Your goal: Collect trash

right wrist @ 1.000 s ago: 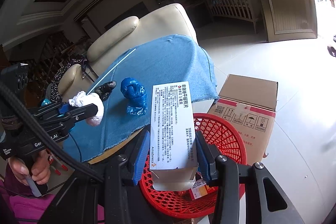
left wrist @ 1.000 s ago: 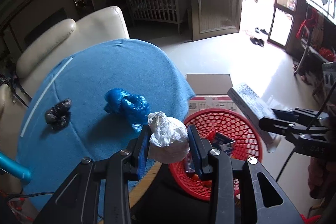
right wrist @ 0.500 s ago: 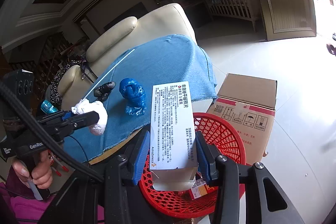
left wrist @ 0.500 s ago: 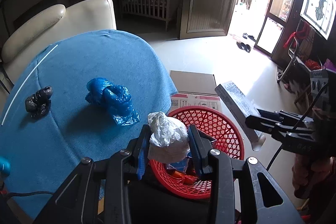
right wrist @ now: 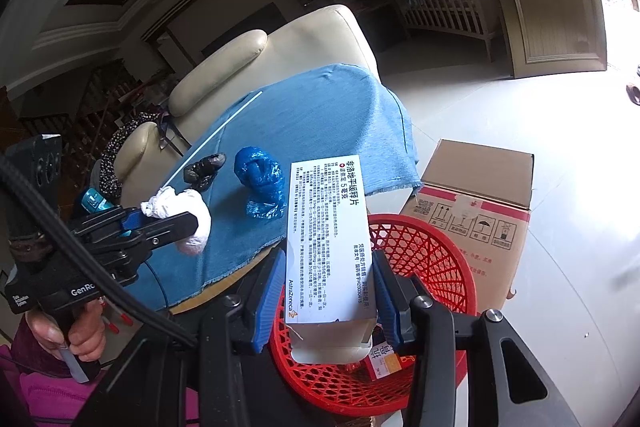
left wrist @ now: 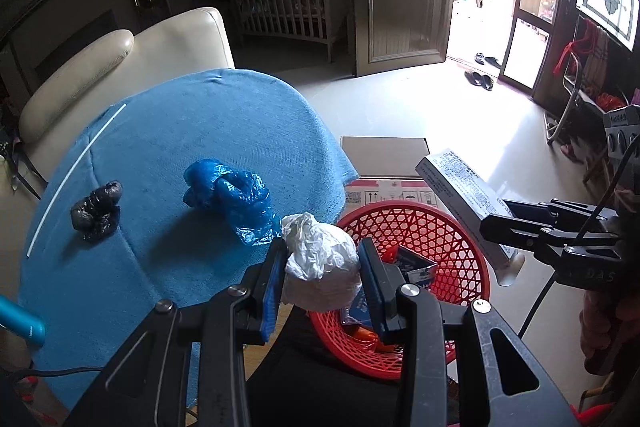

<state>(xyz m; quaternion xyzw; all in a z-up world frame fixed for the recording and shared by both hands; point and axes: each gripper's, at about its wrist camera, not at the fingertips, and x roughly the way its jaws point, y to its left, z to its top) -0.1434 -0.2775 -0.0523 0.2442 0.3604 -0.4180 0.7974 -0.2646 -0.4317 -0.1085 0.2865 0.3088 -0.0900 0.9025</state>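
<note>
On the far left of your counter (left wrist: 168, 131), under its blue cloth (left wrist: 224, 115), a thin white straw (left wrist: 76, 179) lies along the cloth. Next comes a dark crumpled wad (left wrist: 96, 211), then a knotted blue plastic bag (left wrist: 232, 199), the two well apart and both resting on the cloth.

Your left gripper (left wrist: 322, 267) is clamped on a white crumpled bag (left wrist: 320, 259), its blue pads pressed to both sides. It holds the bag at the counter's edge, just left of the red basket (left wrist: 460, 239), not over it.

The basket sits on the floor beside the counter with small packets (left wrist: 416, 265) inside. Behind it stands a cardboard box (right wrist: 480, 211).

Your right gripper (right wrist: 328, 291) is closed on a white medicine box (right wrist: 328, 227), printed face up, held above the basket's near rim.
</note>
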